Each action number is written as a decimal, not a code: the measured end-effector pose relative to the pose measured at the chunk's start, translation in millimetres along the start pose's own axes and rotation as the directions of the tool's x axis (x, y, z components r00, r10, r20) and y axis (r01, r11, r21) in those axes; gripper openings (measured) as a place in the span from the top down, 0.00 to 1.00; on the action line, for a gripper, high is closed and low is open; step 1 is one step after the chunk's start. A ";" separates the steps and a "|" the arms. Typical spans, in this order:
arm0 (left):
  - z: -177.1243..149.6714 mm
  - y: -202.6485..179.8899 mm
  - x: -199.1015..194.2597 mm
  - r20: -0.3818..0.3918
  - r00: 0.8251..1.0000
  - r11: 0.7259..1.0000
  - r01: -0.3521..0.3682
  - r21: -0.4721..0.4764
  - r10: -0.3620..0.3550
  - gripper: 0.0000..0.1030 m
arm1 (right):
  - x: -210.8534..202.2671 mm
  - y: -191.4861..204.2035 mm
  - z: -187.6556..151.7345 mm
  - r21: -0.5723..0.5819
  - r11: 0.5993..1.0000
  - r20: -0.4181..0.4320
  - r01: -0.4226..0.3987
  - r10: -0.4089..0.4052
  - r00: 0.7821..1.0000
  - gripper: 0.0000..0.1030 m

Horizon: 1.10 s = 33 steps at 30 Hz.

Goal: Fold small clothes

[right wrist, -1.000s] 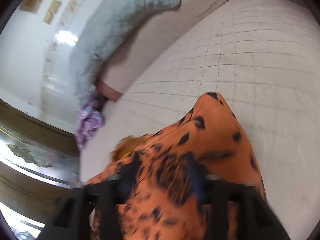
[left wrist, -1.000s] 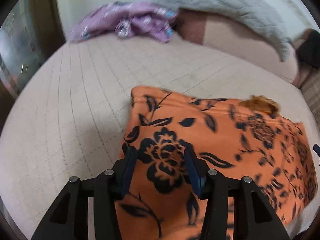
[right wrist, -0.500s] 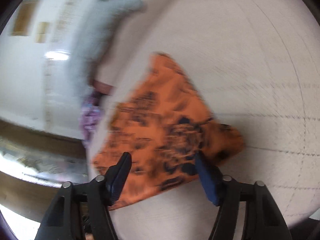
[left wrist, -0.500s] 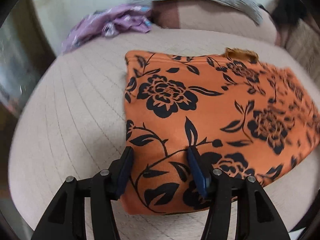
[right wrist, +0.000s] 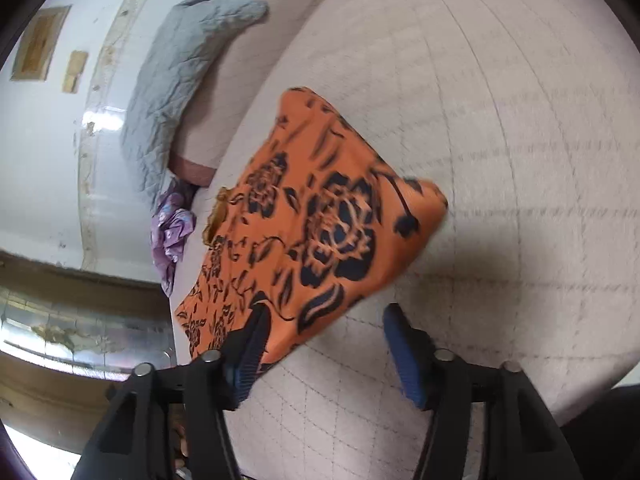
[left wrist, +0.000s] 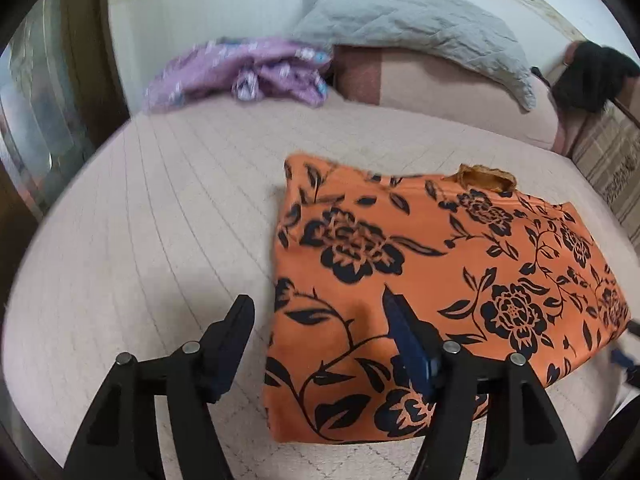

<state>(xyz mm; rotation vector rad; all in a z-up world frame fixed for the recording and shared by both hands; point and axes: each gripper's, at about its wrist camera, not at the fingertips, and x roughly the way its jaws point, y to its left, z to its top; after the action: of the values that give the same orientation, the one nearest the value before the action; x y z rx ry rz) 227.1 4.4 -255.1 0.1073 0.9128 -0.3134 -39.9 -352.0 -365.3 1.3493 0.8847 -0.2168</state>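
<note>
Both claws point(left wrist: 316, 328) point(right wrist: 324, 334) gape over quilted bed point(left wrist: 140, 240).

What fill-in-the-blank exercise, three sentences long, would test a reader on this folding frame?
1. The folded garment on the bed is orange with a black ____ print.
2. Both the left gripper and the right gripper are ____, holding nothing.
3. The crumpled cloth near the grey pillow is ____ in colour.

Missing words: floral; open; purple

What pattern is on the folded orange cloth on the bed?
Black flowers and leaves on the orange cloth, clearest in the left wrist view.
</note>
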 end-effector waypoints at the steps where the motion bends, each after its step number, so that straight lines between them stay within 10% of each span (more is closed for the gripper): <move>1: -1.0 4.3 7.0 -0.044 0.999 1.000 0.004 -0.027 -0.005 0.32 | 4.0 -1.1 3.2 0.013 1.000 0.015 -0.014 0.013 1.000 0.37; 4: -5.2 13.6 35.0 -0.171 0.984 0.995 0.028 -0.101 -0.045 0.30 | 10.5 -2.7 18.2 0.038 0.998 0.093 -0.047 0.043 0.995 0.36; 9: -12.6 12.3 36.6 -0.140 0.989 0.995 0.021 -0.101 -0.035 0.14 | 22.7 -2.9 36.5 0.059 0.995 0.177 -0.078 0.067 0.982 0.39; 11: -15.1 6.7 37.5 -0.135 0.991 0.998 0.019 -0.061 -0.027 0.12 | 28.3 -2.3 41.1 0.038 0.998 0.182 -0.040 0.032 0.983 0.70; 16: -6.0 15.5 30.4 -0.139 0.988 0.992 0.052 -0.111 -0.068 0.12 | 31.3 12.4 39.3 -0.040 0.998 0.203 0.054 -0.045 0.978 0.76; 24: 16.2 54.1 8.7 -0.070 0.993 0.983 -0.106 -0.150 0.096 0.12 | 6.6 119.8 9.5 -0.376 0.913 0.287 0.161 -0.051 0.957 0.81; 33: 15.6 131.5 -11.9 -0.045 0.979 0.924 -0.204 -0.324 0.200 0.12 | 55.7 245.2 -73.7 -0.588 0.803 0.165 0.093 0.006 0.986 0.81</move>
<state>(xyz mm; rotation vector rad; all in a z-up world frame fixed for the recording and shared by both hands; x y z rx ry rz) 273.1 128.4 -241.5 -0.1037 0.9445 0.0338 115.3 -203.7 -215.0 0.7091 0.7603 -0.0668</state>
